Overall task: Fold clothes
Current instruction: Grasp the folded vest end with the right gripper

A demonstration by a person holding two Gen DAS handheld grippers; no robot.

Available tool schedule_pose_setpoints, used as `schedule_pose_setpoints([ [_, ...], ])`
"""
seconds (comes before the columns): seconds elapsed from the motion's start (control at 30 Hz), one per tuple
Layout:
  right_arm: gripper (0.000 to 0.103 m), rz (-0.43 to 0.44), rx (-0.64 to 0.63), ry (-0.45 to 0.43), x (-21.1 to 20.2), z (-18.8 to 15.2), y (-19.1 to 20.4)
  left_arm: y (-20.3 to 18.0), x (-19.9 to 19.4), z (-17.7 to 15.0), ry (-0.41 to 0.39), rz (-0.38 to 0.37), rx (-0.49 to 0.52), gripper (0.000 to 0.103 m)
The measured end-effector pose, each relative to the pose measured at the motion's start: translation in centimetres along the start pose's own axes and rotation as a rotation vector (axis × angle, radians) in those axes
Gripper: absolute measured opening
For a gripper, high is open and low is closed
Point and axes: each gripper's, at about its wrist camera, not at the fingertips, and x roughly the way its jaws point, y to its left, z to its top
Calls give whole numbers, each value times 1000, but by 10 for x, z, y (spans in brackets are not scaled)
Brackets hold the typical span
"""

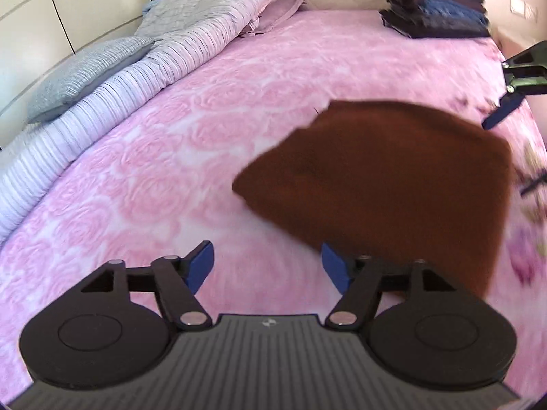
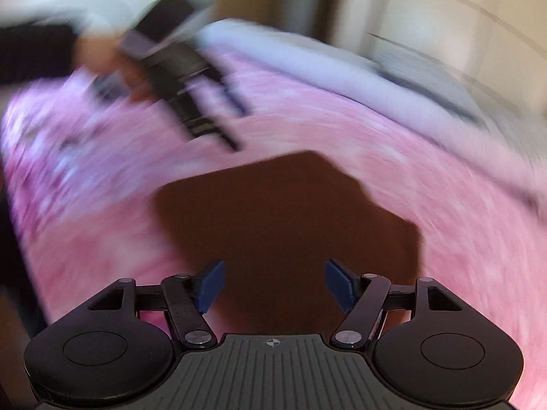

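A folded rust-brown garment (image 1: 386,184) lies on the pink rose-patterned bed (image 1: 205,136). My left gripper (image 1: 268,266) is open and empty, hovering just left of the garment's near corner. My right gripper (image 2: 275,285) is open and empty, above the near edge of the same garment (image 2: 283,212). The right gripper also shows at the right edge of the left wrist view (image 1: 512,92). The left gripper and the hand holding it appear blurred in the right wrist view (image 2: 191,92).
A stack of folded dark clothes (image 1: 434,5) sits at the far right corner of the bed. A striped lilac duvet (image 1: 136,68) and a grey pillow (image 1: 82,75) lie along the left side, against the cream wardrobe (image 1: 51,7).
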Motion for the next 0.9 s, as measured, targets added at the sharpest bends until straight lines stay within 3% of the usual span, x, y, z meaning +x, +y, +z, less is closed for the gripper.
schedule_pose_setpoints([
  [0.1, 69, -51, -220, 45, 24, 1, 54, -16, -13, -15, 3, 20, 88, 77],
  [0.23, 66, -202, -450, 130, 68, -2, 89, -37, -23, -26, -14, 56, 224, 79],
  [0.27, 61, -229, -497, 145, 77, -3, 91, -43, -24, -27, -21, 64, 255, 81],
  [0.3, 38, -233, -518, 147, 81, -5, 91, -49, -23, -29, -29, 66, 286, 81],
  [0.33, 26, -227, -523, 156, 83, -6, 89, -56, -22, -29, -40, 66, 318, 81],
  [0.4, 20, -230, -524, 135, 74, -10, 81, -72, -20, -31, -61, 65, 382, 81],
  [0.53, 18, -247, -547, 120, 32, -24, 56, -104, -12, -29, -109, 57, 491, 81],
  [0.67, 19, -219, -607, 183, -6, -65, 29, -135, -4, -23, -165, 26, 563, 81],
  [0.8, 21, -225, -642, 250, -16, -111, 18, -158, 12, -18, -167, 8, 651, 81],
  [0.9, 27, -278, -625, 267, -20, -120, 29, -164, 22, -16, -156, 5, 706, 81],
])
